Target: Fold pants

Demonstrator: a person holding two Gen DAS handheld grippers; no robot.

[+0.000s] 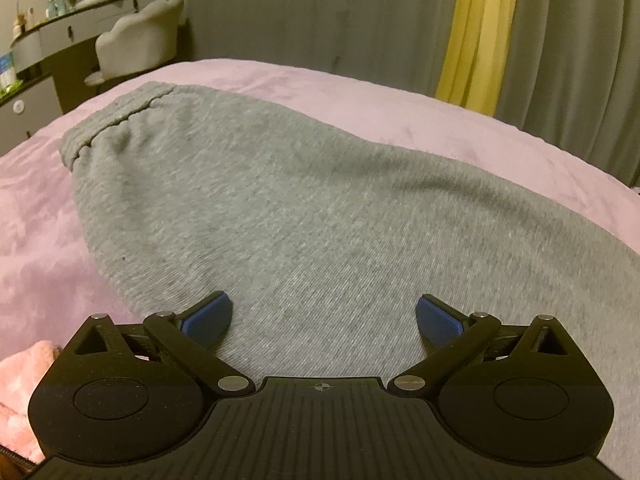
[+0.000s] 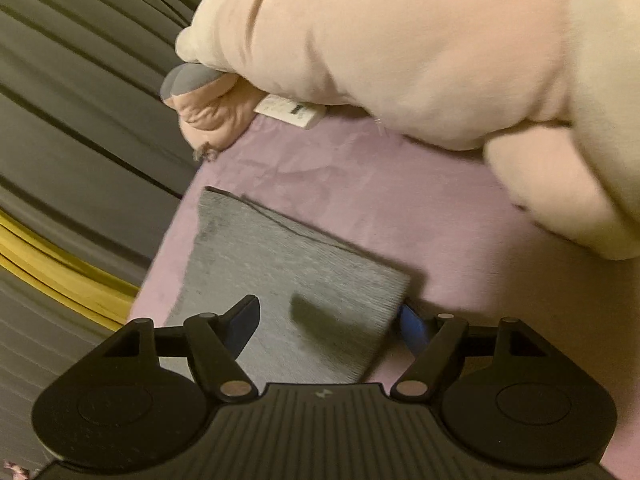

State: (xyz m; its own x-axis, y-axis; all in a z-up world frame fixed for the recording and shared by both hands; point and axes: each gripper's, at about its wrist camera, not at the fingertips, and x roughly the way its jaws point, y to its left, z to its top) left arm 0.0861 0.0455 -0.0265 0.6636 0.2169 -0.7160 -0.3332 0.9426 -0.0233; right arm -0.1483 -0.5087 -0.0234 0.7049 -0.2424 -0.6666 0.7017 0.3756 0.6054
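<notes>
Grey sweatpants [image 1: 280,208] lie flat on a pink-purple bedspread [image 1: 360,92], with the elastic waistband [image 1: 108,120] at the far left. My left gripper [image 1: 323,316] is open just above the middle of the pants, empty. In the right wrist view the leg end of the pants [image 2: 288,272] lies on the bedspread [image 2: 440,208]. My right gripper [image 2: 328,320] is open and straddles this leg end: the left finger is over the cloth, the right finger [image 2: 414,328] is partly hidden behind the cloth's edge.
A large pale pink plush toy [image 2: 420,48] lies on the bed beyond the leg end. Grey and yellow curtains [image 1: 480,32] hang behind the bed. A dressing table with a chair [image 1: 136,40] stands at the far left. A pink fluffy cloth [image 1: 20,392] lies at the lower left.
</notes>
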